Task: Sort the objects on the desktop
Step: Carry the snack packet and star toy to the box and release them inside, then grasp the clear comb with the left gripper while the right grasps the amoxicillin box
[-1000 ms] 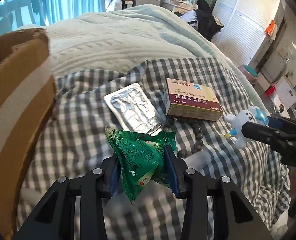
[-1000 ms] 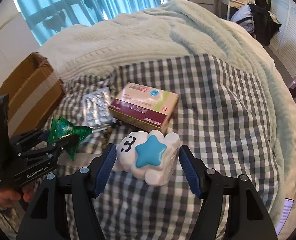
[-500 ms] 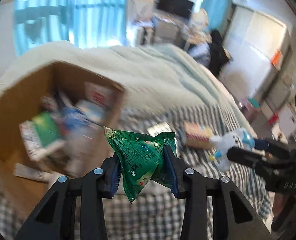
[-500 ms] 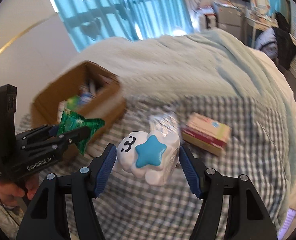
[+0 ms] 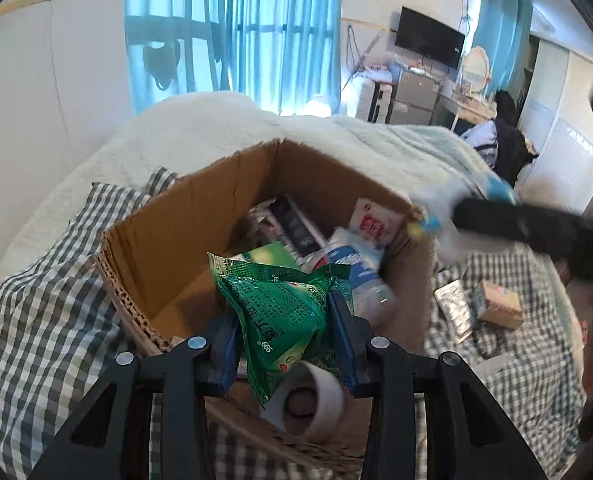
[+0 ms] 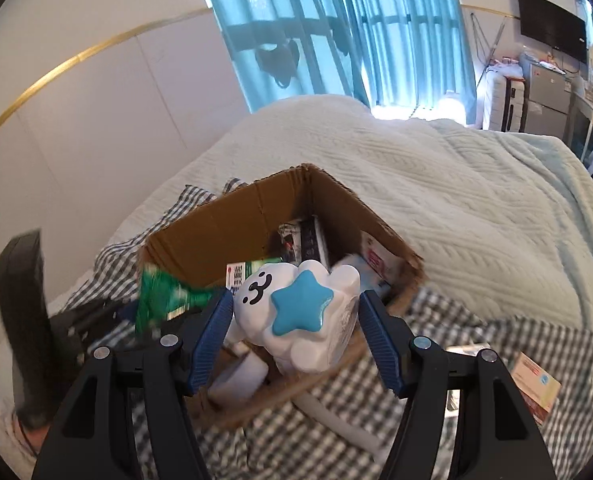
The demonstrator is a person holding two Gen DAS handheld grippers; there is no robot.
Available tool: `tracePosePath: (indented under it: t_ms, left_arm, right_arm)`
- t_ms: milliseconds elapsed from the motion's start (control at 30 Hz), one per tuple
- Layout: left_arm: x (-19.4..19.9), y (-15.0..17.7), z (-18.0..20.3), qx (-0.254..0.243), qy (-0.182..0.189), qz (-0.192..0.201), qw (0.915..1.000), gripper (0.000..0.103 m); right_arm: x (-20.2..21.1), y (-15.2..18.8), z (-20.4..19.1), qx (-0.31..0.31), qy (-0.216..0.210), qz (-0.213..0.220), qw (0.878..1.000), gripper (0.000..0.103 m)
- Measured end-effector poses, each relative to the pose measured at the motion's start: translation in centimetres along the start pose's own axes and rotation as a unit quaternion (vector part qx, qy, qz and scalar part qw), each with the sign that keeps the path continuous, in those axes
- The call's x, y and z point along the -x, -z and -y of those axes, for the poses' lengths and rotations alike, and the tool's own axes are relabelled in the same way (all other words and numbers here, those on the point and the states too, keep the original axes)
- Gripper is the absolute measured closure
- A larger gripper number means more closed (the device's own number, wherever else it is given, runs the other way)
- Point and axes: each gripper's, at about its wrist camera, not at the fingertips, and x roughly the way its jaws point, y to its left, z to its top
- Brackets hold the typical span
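Right now your left gripper [image 5: 286, 344] has its jaws clamped on a crumpled green sachet [image 5: 280, 312], holding it above the near edge of the open cardboard box [image 5: 184, 224] that sits on the checked cloth [image 5: 44, 320]. Your right gripper [image 6: 294, 322] has its blue-padded jaws closed against the sides of a white cloud-shaped toy [image 6: 296, 312] with a blue star on its front, and it hangs over the box's right-hand corner. Inside the box you can see a clear plastic bottle [image 5: 362, 276], a white packet with red print [image 5: 374, 222], a dark carton [image 5: 294, 224] and a roll of white tape [image 5: 312, 400] near the front wall. Out on the cloth to the right of the box lie a silver blister pack [image 5: 454, 308] and, just beside it, a tan medicine box [image 5: 498, 304]. From the left wrist view the toy is blurred.
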Motion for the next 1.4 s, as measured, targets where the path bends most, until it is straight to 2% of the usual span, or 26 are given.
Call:
tracePosePath:
  t_ms: [100, 133, 200, 267, 333, 433, 600, 833, 1067, 1233, 1400]
  left_arm:
    - [-1.0, 0.2, -0.4, 0.007, 0.001, -0.003, 1.0, 0.06]
    - [-1.1, 0.3, -0.5, 0.011, 0.0, -0.003, 0.9999, 0.056]
    - [-1.5, 0.2, -0.7, 0.015, 0.008, -0.007, 0.9998, 0.049]
    - [-1.2, 0.1, -0.5, 0.016, 0.009, -0.002, 0.9998, 0.028]
    - [-0.6, 0.0, -0.2, 0.019, 0.002, 0.011, 0.9998, 0.019]
    - [0.4, -0.3, 0.6, 0.024, 0.01, 0.019, 0.9995, 0.018]
    - [2.6, -0.2, 3.9, 0.023, 0.039, 0.023, 0.9987, 0.018]
    - [3.2, 1.9, 11.2, -0.019, 0.101, 0.003, 0.9947, 0.014]
    - [-0.8, 6.4, 18.7, -0.089, 0.117, -0.039, 0.9884, 0.014]
    - [-5.3, 9.4, 23.0, -0.149, 0.141, -0.06, 0.9768, 0.014]
    - [-10.1, 11.3, 25.7, -0.193, 0.141, -0.093, 0.9665, 0.014]
  right_arm:
    - [-1.2, -1.0, 0.0, -0.013, -0.002, 0.004, 1.0, 0.037]
    - [-1.3, -1.3, 0.0, -0.016, -0.003, 0.008, 1.0, 0.029]
    - [-1.0, -1.5, 0.4, -0.023, 0.001, 0.02, 1.0, 0.018]
    - [-0.1, -1.4, 1.0, -0.027, -0.003, 0.034, 0.999, 0.018]
    - [0.6, -1.2, 1.7, -0.03, 0.017, 0.041, 0.999, 0.018]
    - [2.4, 0.1, 3.5, -0.037, 0.04, 0.043, 0.998, 0.018]
    - [5.9, 4.0, 8.3, -0.088, 0.078, 0.031, 0.993, 0.018]
    - [9.3, 10.6, 15.4, -0.154, 0.145, 0.01, 0.977, 0.018]
    - [9.9, 16.1, 20.3, -0.19, 0.169, -0.017, 0.967, 0.018]
    - [9.4, 17.6, 22.7, -0.189, 0.171, -0.024, 0.967, 0.018]
    - [8.0, 19.1, 25.9, -0.21, 0.162, -0.023, 0.964, 0.018]
